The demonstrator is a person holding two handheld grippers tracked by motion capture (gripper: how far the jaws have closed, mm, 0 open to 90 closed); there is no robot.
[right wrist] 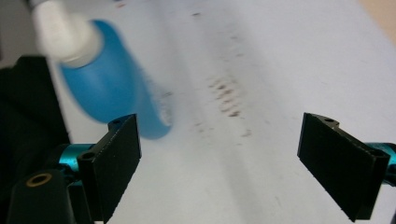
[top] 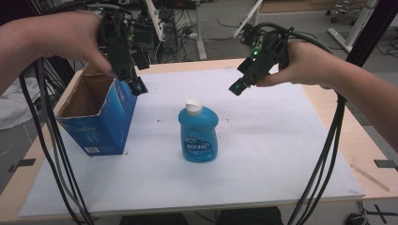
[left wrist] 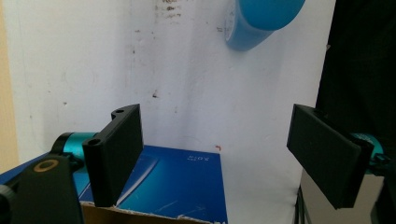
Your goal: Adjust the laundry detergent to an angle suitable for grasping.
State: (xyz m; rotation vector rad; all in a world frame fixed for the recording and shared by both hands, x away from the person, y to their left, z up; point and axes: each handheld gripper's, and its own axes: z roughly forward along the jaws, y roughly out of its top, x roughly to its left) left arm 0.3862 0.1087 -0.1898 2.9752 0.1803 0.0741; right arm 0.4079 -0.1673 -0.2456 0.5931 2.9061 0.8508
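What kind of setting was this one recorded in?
Probably a lab or workshop: a wooden table with a white mat, cable clutter and equipment stands on the floor behind, rolling chair bases.

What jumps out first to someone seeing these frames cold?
The blue bottle with its white cap, standing upright alone mid-way across the white mat. Next, the open blue cardboard box at the mat's left edge, with the left gripper hanging open over its rim. The right gripper hovers open in the air, up and to the right of the bottle, holding nothing.
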